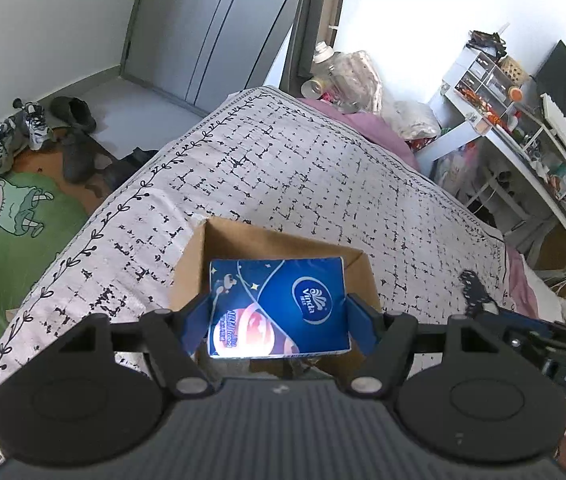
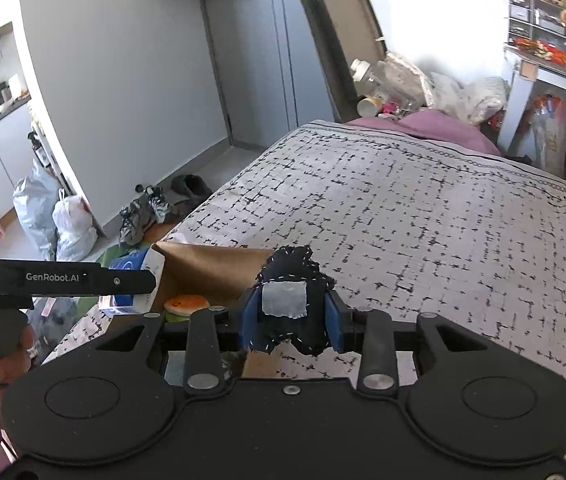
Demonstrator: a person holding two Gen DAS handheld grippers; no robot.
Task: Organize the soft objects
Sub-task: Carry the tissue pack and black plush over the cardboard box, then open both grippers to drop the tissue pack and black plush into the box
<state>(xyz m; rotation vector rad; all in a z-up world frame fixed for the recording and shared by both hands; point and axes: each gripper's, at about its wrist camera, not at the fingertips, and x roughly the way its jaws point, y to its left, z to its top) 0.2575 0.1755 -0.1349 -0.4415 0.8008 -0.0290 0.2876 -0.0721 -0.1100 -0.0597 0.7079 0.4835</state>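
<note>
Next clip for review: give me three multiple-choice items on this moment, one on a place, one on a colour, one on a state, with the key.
1. Where does the brown cardboard box sit?
A. on the patterned bedspread
B. on the floor
C. on the desk

2. What colour is the tissue pack in the left tongs?
A. green
B. blue
C. yellow

3. What state are the right tongs in?
A. open and empty
B. shut with nothing between them
C. shut on the dark stitched fabric toy

Key: 1 A, the box rests near the bed's edge; 2 B, the wrapper is blue; 3 C, both pads press the toy's sides.
</note>
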